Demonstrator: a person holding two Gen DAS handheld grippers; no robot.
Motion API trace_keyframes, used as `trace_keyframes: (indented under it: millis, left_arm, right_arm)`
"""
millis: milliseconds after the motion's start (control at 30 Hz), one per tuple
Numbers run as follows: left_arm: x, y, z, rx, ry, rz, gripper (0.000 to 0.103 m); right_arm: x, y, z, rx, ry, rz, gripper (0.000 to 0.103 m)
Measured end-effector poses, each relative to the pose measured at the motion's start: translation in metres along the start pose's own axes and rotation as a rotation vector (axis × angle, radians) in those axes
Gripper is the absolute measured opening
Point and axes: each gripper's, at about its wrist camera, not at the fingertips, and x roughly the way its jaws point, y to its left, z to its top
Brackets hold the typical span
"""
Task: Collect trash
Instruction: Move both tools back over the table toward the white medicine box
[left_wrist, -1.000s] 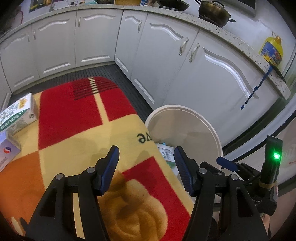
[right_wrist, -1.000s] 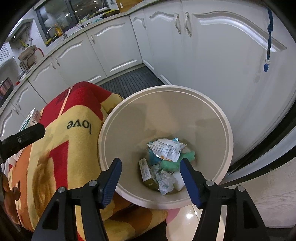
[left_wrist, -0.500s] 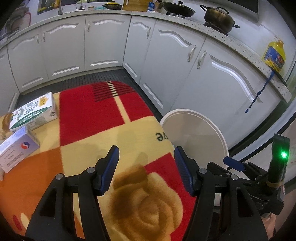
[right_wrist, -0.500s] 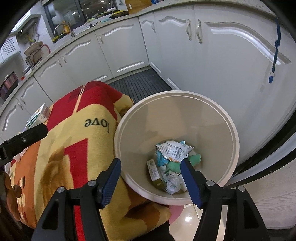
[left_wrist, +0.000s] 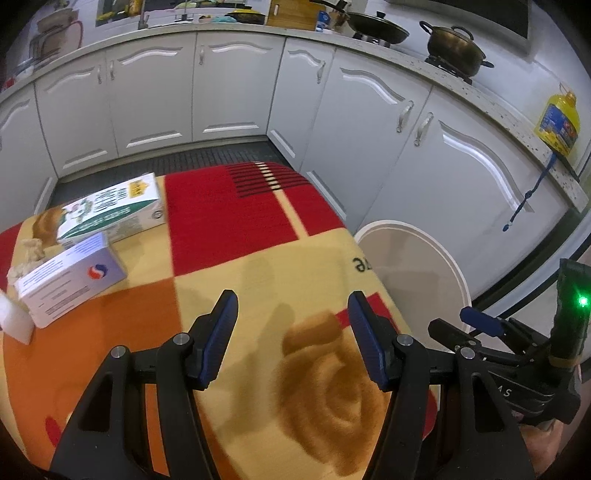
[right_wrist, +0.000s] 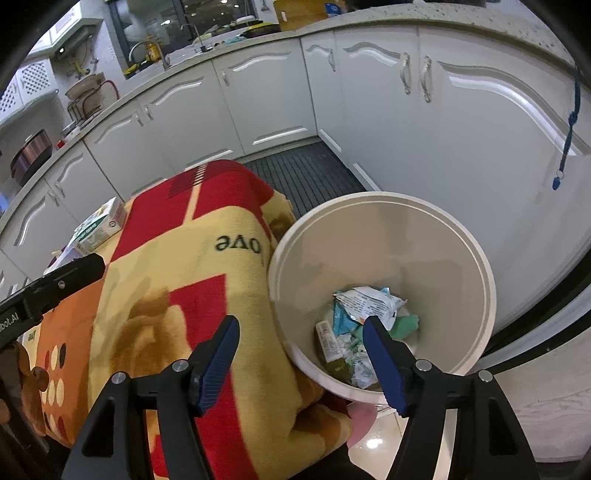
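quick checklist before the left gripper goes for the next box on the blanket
1. left gripper open and holding nothing: ok.
2. right gripper open and holding nothing: ok.
3. Boxes left to collect: green-and-white carton and white-and-purple box lie on the blanket: ok.
4. Boxes apart enough for a single grasp: not ok, they overlap in view.
5. Bin open with room above the wrappers: ok.
6. Small white object at the blanket's left edge identified: cannot tell.
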Motion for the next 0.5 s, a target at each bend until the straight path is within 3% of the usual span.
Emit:
trace_keyframes:
  millis: [367,500]
  left_arm:
    - [-0.023,0.039,-0.013,-0.044,-0.008,0.012,0.061]
    - [-0.034,0.064,-0.018,-0.057,-0.003,0.009,0.066]
  right_arm:
    - [0.001,0.039,0.002,-0.056,0.009,0.037,0.069]
    - [0.005,0.056,0.002,-0.090,0.021,0.056,0.070]
